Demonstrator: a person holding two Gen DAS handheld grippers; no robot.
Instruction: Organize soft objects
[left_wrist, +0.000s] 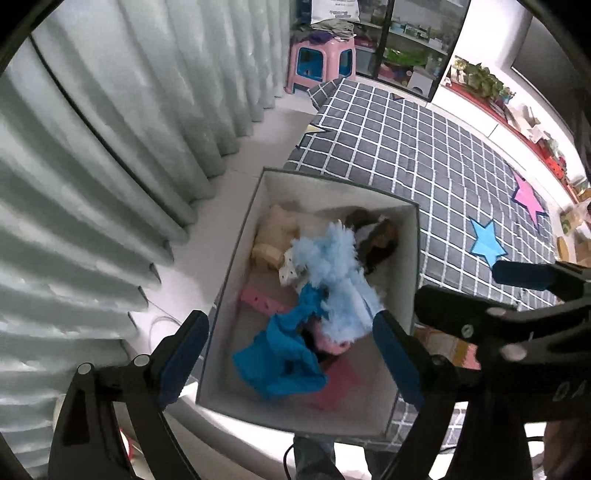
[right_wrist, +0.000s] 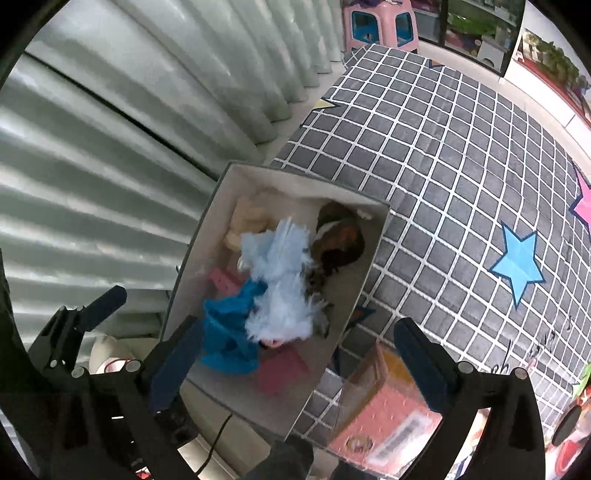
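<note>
Directly below both grippers, the fluffy light-blue toy (left_wrist: 340, 284) lies in the storage box (left_wrist: 414, 266), its length running near to far. The left gripper (left_wrist: 291, 350) and right gripper (right_wrist: 299, 365) hang spread wide and empty, about equally near.

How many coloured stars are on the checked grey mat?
3 for sure in the left wrist view: a pink star at the far right, a light blue star nearer the white box, a yellow star at the mat's far corner. More may be hidden.

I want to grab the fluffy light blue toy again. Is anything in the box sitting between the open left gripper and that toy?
Nothing visible blocks it. The fluffy light blue toy lies on top of the pile in the box, uncovered, with the open left gripper above it. The blue cloth lies beside it.
</note>
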